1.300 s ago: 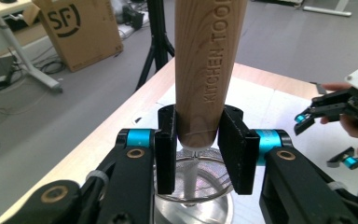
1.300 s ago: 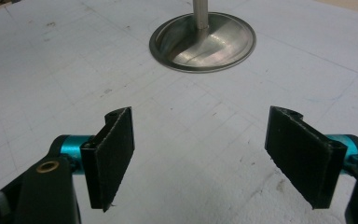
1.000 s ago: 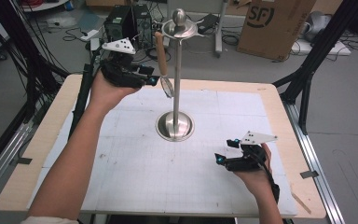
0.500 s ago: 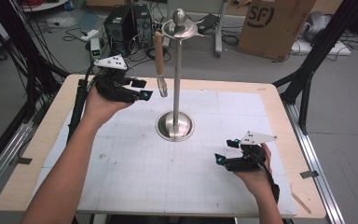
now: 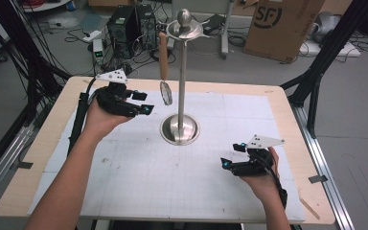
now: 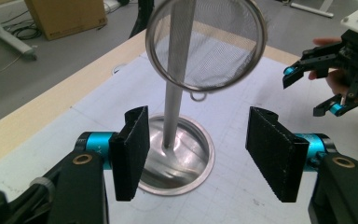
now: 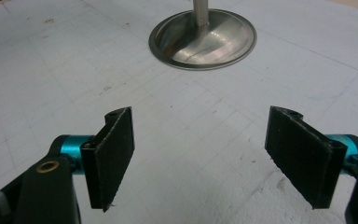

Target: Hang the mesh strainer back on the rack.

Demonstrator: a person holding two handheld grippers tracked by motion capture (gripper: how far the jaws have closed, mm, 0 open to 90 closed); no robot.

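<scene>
Steel stand (image 5: 180,129) carries the strainer (image 5: 165,72), hanging by its handle. The left gripper (image 5: 139,103) hovers just beside it, jaws wide, empty. The right gripper (image 5: 230,158) rests low, also wide, empty.

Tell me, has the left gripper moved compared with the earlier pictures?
Yes. In the high view the left gripper has drawn back from the stand's pole, toward the table's left side. The strainer now hangs free, and the jaws are open.

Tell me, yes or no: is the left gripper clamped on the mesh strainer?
No: the left gripper has its jaws wide apart with nothing between them, and the strainer hangs above them against the stand's pole.
</scene>
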